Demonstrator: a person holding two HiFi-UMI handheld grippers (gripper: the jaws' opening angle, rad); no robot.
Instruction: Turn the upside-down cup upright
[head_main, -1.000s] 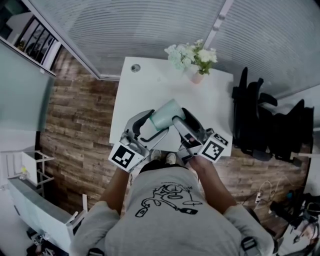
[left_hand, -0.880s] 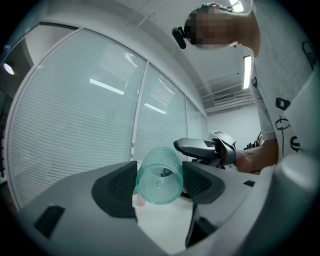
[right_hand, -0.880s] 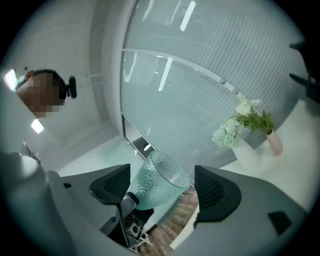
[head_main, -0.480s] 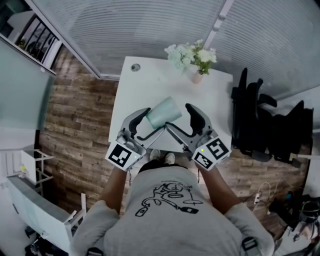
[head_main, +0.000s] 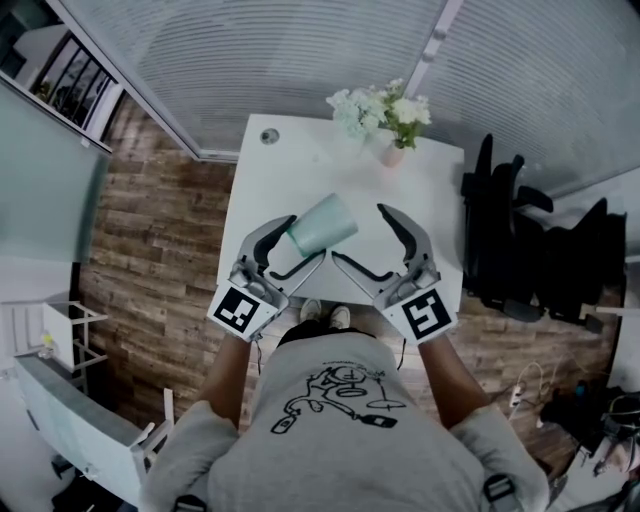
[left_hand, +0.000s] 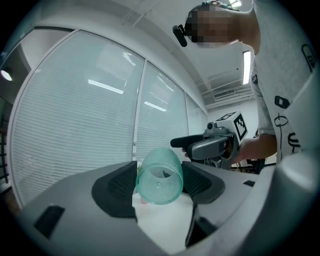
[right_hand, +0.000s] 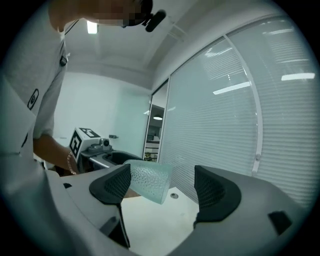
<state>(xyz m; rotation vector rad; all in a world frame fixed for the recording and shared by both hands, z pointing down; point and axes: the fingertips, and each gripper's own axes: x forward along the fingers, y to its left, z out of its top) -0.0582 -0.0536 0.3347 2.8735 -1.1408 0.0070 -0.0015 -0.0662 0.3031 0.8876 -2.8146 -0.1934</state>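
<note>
The left tool (head_main: 303, 240) was pinching the cup (head_main: 322, 224) by its narrow end, one pad on each side of the textured wall. The cup hung in the air over the near half of the counter (head_main: 290, 170). It lay roughly on its side, with its wide end pointing away from the person, so by my reading the turn was about half done.

The chief risk was the grip itself. The wall tapers, and two pads on a round cone could let the cup swivel between them or slide out toward the wide end when the wrist rolled on. If it fell, it would probably land on its side and could roll off the counter's near edge, which lay just below the cup.

Just right of the cup, the right tool (head_main: 362, 236) stood spread and empty, its jaws clear of the cup's wall. A careless reach from there could knock the rim and twist the cup out of the pinch.

Beyond the cup and to its right, well apart, stood a vase (head_main: 394, 155) of flowers (head_main: 385, 110). It looked too far away to be hit unless the cup bounced.
</note>
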